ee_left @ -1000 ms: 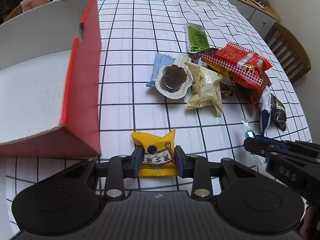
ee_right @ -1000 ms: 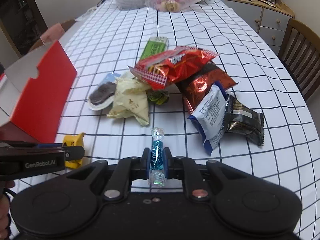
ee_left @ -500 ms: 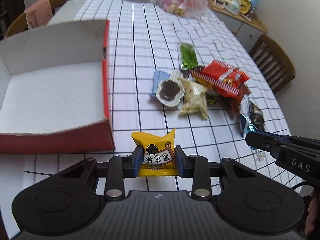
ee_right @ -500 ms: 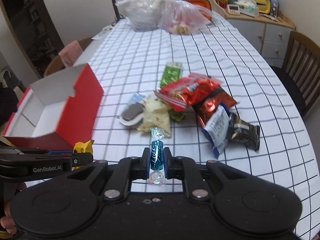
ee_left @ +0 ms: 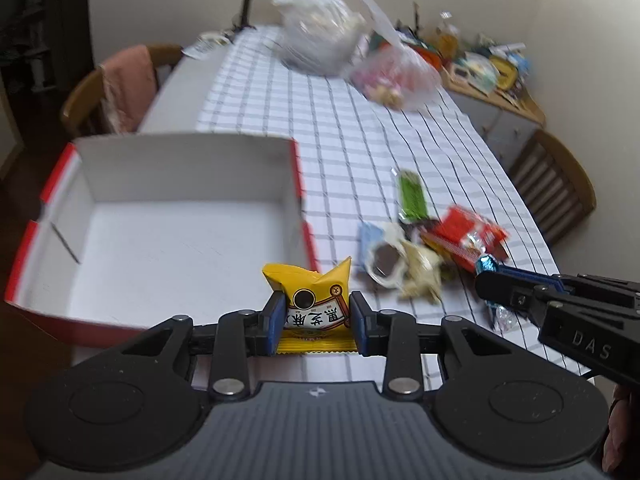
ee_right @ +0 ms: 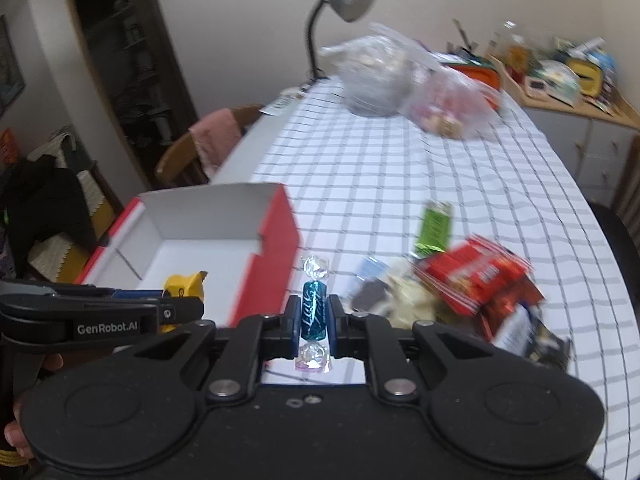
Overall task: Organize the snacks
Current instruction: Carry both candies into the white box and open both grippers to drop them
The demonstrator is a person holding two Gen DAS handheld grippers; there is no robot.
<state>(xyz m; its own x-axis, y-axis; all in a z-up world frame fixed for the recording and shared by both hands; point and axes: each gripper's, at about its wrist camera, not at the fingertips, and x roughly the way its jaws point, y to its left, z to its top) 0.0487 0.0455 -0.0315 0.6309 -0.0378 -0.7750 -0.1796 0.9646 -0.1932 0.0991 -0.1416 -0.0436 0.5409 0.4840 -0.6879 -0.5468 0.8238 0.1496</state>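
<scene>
My left gripper (ee_left: 316, 322) is shut on a yellow snack packet (ee_left: 310, 300), held in the air over the near right corner of the open red box (ee_left: 180, 224). My right gripper (ee_right: 314, 320) is shut on a blue wrapped candy (ee_right: 314, 310), raised above the checked tablecloth beside the box's red right wall (ee_right: 276, 256). The box's white inside shows nothing in it. Each gripper shows in the other's view: the right gripper (ee_left: 490, 284) at the right, the left gripper (ee_right: 188, 304) at the lower left. A pile of snacks (ee_left: 432, 248) lies right of the box.
A green packet (ee_right: 434, 226) lies behind the pile. Two clear plastic bags (ee_right: 400, 80) and a desk lamp (ee_right: 340, 0) stand at the table's far end. Wooden chairs (ee_left: 556, 184) flank the table, one with a pink cloth (ee_left: 128, 84). A cluttered sideboard (ee_right: 568, 92) is at the back right.
Both grippers have risen and tipped up with their snacks still clamped. The table has dropped away and the box's inside has come into full view, along with the lamp and the room.
</scene>
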